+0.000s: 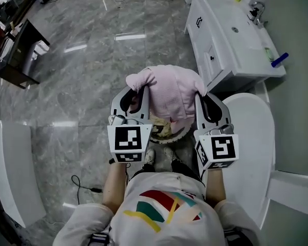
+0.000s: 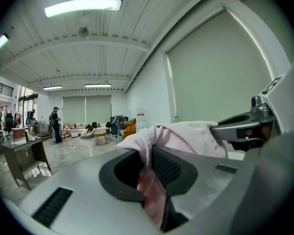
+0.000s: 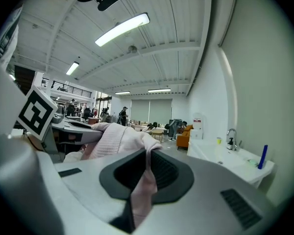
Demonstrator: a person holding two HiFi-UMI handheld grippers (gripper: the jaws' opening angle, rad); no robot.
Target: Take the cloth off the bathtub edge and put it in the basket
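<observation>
Two grips: my left claw [image 1: 135, 95] and right claw [image 1: 204, 99] pinch the cloth [image 1: 170, 92]; uneven release may drape it outside the basket [image 1: 168, 132].

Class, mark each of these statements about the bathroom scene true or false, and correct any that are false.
1. Both grippers hold the pink textured cloth. True: the left gripper and the right gripper are each shut on it.
2. The cloth lies on the edge of the white bathtub. False: it hangs between the two grippers, off the tub.
3. A blue object lies on the white basin unit. True.
4. The floor is made of wooden planks. False: the floor is glossy grey, stone-look tile.
</observation>
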